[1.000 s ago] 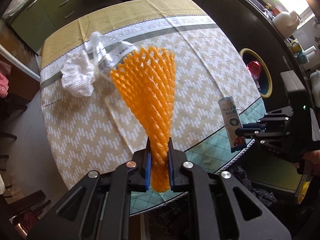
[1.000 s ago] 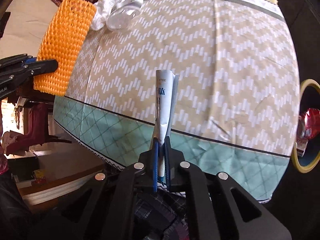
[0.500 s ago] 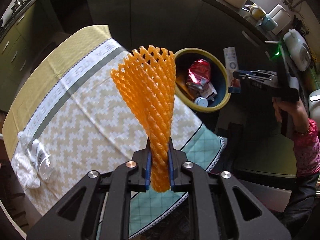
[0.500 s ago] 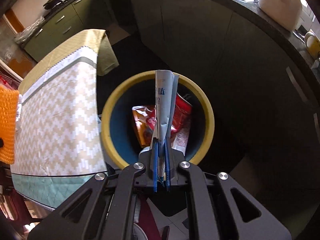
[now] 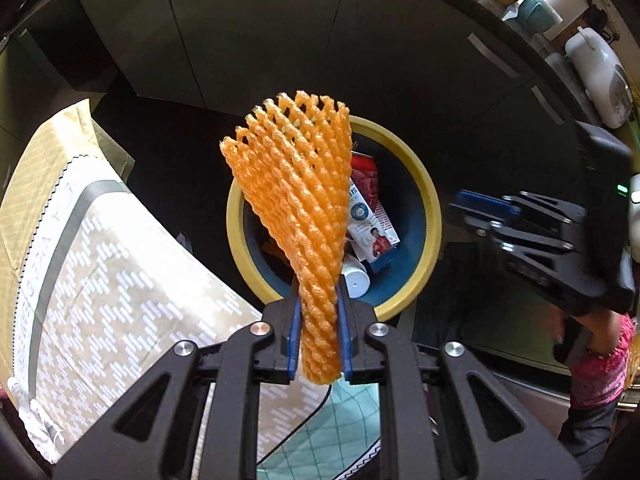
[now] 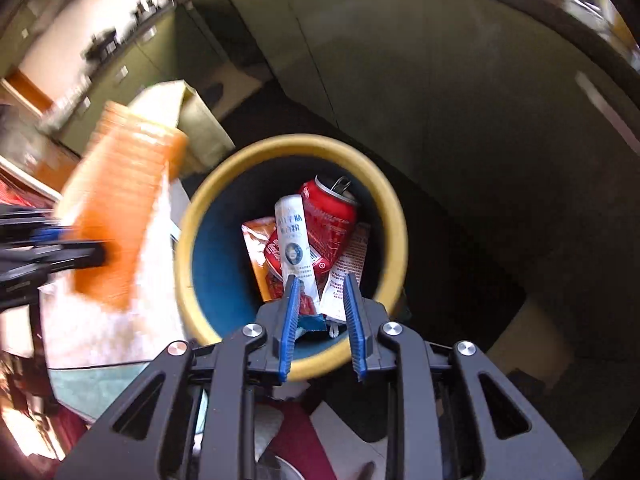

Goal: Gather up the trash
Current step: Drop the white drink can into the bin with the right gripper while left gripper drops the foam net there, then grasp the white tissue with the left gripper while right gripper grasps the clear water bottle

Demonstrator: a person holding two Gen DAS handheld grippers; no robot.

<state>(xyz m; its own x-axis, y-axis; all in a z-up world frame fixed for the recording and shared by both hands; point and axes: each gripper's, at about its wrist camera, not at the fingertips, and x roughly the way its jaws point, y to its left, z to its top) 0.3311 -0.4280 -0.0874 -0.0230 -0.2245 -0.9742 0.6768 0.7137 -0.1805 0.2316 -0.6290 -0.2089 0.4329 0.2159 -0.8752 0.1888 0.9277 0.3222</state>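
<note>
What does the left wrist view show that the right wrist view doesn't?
Left wrist only: left tongs shut on the sharply seen orange foam net, a rice cooker on the counter, a pink sleeve.
Right wrist only: right tongs, just opened, nothing gripped, over a red can.
Both: the yellow-rimmed bin, a white carton inside, the tablecloth.
</note>
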